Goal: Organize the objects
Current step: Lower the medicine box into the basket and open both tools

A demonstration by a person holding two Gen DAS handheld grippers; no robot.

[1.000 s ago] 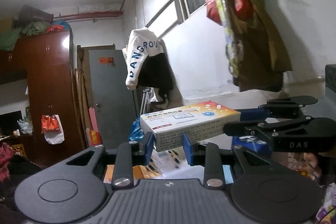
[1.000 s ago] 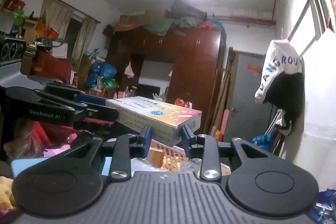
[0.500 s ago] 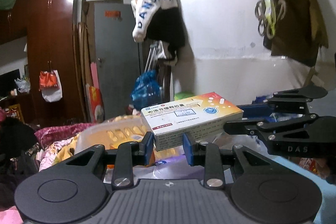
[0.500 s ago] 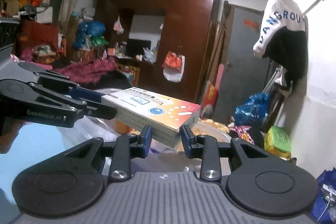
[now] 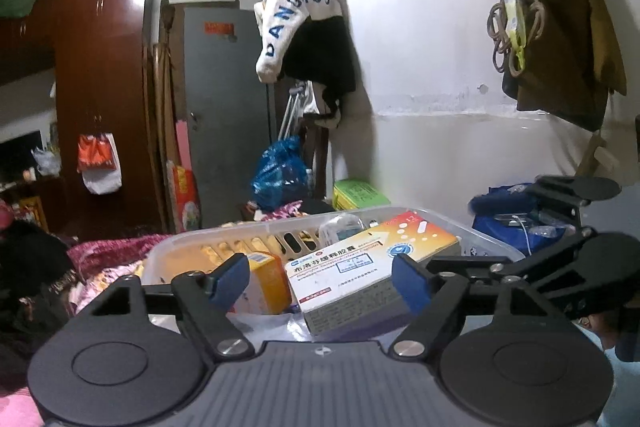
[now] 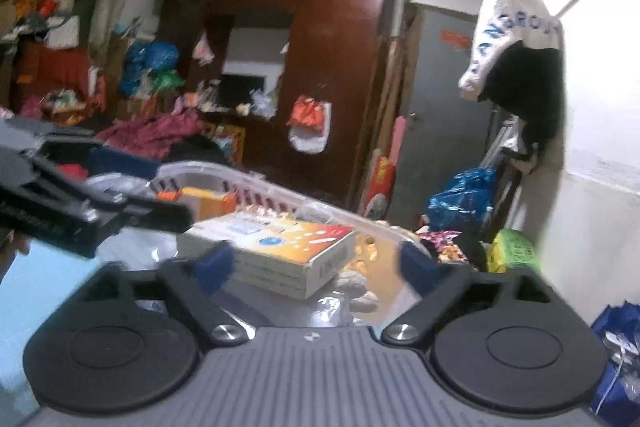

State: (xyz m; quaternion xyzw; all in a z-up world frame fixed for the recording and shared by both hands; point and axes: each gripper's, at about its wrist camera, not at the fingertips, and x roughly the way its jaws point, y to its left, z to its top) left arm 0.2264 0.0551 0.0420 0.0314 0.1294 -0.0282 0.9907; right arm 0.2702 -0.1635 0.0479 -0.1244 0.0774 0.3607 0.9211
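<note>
A white and orange medicine box (image 5: 372, 267) lies in a clear plastic basket (image 5: 192, 247), beside a smaller orange box (image 5: 266, 279). My left gripper (image 5: 320, 277) stands open, its blue pads (image 5: 230, 277) wide on either side of the box and not touching it. In the right wrist view the same medicine box (image 6: 280, 251) rests in the basket (image 6: 224, 173), and my right gripper (image 6: 316, 265) is open too, its pads spread apart around the box. Each gripper shows at the side of the other's view.
A blue plastic bag (image 5: 280, 175) and a green box (image 5: 360, 193) sit by the white wall behind the basket. A dark wood wardrobe (image 6: 328, 75) and a grey door (image 5: 228, 99) stand at the back. Clothes and bedding (image 5: 104, 255) lie left of the basket.
Both grippers were shut on the medicine box and carried it down. Now both have opened and the box lies in the basket.
</note>
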